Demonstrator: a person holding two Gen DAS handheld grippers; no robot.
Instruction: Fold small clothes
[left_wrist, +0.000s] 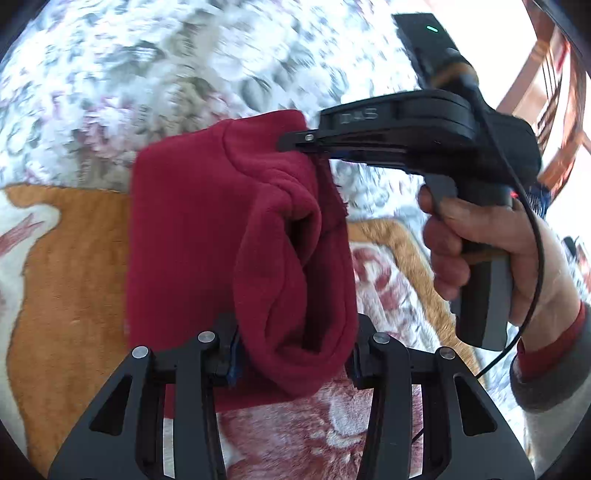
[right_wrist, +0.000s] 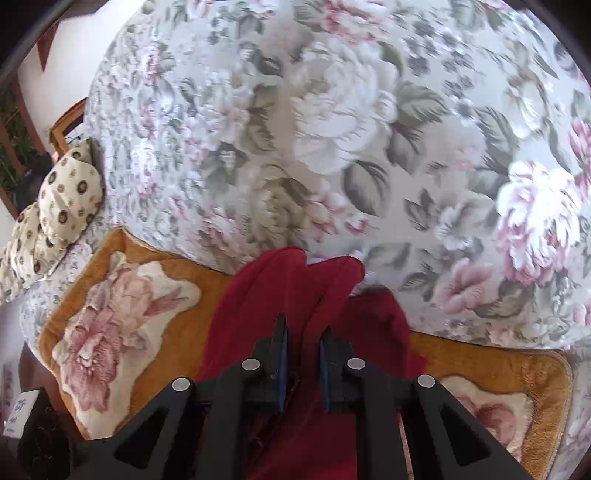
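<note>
The red fleece garment (left_wrist: 207, 236) hangs in the air between both grippers, above the floral sofa seat (right_wrist: 332, 129) and its orange plush cushion (left_wrist: 74, 277). The left gripper (left_wrist: 291, 354) has its fingers pinched on a thick bunched fold at the lower end; the right gripper (right_wrist: 303, 354) has its fingers narrowed on the cloth at the opposite edge. The garment's long axis runs from one gripper to the other, so neither hand is nearer. The right gripper's housing bears embossed lettering, too blurred to read surely.
</note>
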